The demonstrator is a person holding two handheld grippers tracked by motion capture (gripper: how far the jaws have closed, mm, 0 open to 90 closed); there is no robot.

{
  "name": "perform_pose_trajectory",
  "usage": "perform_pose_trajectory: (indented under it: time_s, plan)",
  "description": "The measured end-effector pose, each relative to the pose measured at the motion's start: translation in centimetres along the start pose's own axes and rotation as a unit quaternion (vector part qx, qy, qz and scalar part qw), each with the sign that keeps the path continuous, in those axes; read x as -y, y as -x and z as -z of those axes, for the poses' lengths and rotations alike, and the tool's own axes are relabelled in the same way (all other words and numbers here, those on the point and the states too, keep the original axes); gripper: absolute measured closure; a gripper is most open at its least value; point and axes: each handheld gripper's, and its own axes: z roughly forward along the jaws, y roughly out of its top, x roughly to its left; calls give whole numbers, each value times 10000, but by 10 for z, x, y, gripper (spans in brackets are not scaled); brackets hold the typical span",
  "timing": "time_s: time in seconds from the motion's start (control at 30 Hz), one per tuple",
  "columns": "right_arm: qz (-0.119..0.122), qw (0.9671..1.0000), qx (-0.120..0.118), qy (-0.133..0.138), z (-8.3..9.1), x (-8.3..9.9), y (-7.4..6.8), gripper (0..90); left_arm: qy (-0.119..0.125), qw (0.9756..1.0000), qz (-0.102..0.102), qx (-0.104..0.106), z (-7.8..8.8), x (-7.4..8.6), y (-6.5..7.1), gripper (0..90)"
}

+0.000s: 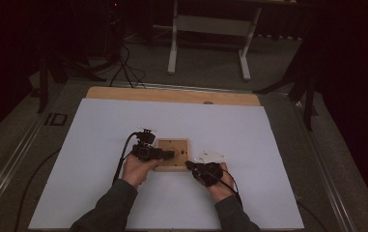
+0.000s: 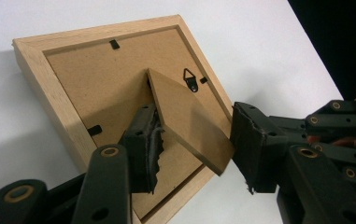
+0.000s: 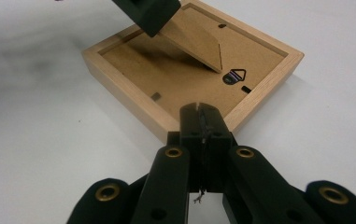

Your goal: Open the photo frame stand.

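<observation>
Inside face-down picture frame (image 2: 68, 121), stand flap (image 2: 189, 121) between part-open left claw (image 2: 192, 149); right claw (image 3: 202, 122) shut

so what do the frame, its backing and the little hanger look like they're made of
The picture frame looks like pale, unpainted wood: faint grain, matt finish. The backing board and the fold-out stand look like brown fibreboard, flat, dull and grainless, though pressed card is possible. The triangular hanger seems to be dark metal with a slight sheen; the small black tabs could be metal or plastic.
</observation>
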Motion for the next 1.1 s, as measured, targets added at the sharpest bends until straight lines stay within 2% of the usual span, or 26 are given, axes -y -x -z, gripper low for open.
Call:
perform_pose_trajectory:
  time_s: [0.13,0.4,0.53,0.73,0.97,1.1]
  plan:
    - [-1,10000,-9,-1,0,0,0,887,16,9999,141,48,1,-2,-6,492]
    - [2,10000,-2,2,0,0,0,885,-96,9997,217,-45,0,-4,-9,533]
    - [-1,10000,-8,0,0,0,0,885,-203,9996,177,17,-4,-3,-8,555]
    - [4,10000,-11,1,0,0,0,879,-314,9994,123,-111,-5,-5,-8,597]
    - [-2,10000,-69,20,-1,0,0,842,-227,9989,-179,-379,0,-5,-5,678]
    - [0,10000,-74,22,-1,0,0,840,-216,9992,-113,-325,0,-4,-6,680]
